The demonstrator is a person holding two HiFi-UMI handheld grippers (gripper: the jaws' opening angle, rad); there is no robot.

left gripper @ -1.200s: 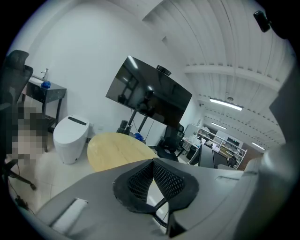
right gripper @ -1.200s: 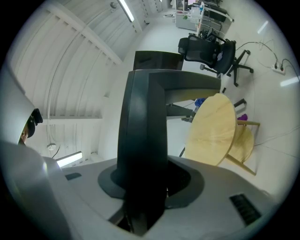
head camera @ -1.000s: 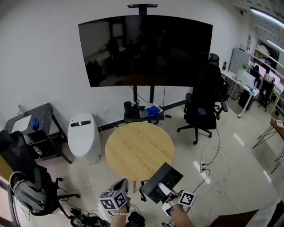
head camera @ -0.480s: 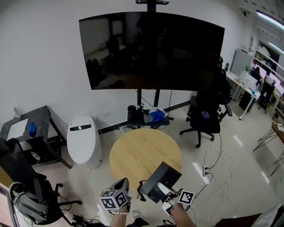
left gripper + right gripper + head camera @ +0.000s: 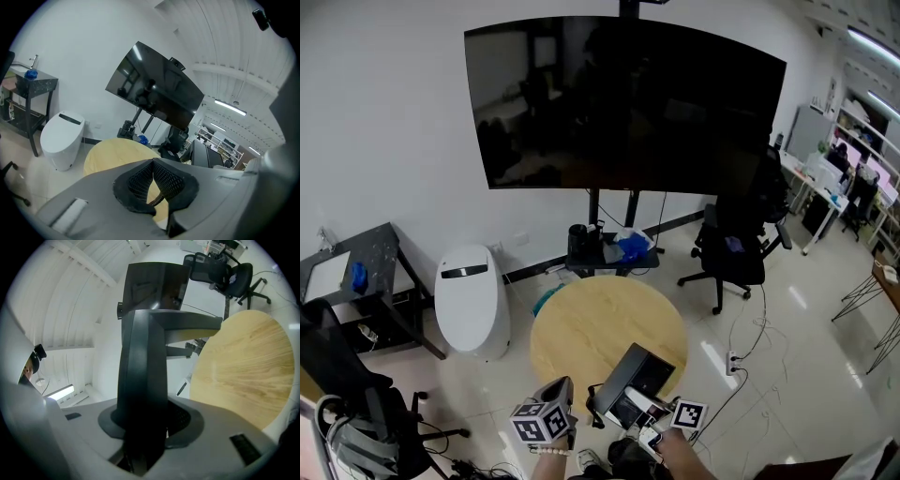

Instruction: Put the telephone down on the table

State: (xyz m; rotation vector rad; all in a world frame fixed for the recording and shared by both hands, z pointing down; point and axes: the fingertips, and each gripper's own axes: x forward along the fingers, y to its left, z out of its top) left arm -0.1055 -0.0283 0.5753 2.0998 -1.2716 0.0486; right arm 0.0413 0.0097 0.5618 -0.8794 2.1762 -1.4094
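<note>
At the near rim of the round pale-wood table (image 5: 605,319), my right gripper (image 5: 649,410) is clamped on the black wedge-shaped desk telephone (image 5: 633,375), carrying it out ahead, ready to lower. My left gripper (image 5: 153,174) is spare, its 2 jaws meeting on nothing.

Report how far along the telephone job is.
Done: the telephone is picked up, and the right gripper has its jaws clamped on it. In hand: it is held in the air at the near edge of the round wooden table, not resting on it. The left gripper is empty, jaws together. Left to do: lower the telephone onto the tabletop and open the jaws.
</note>
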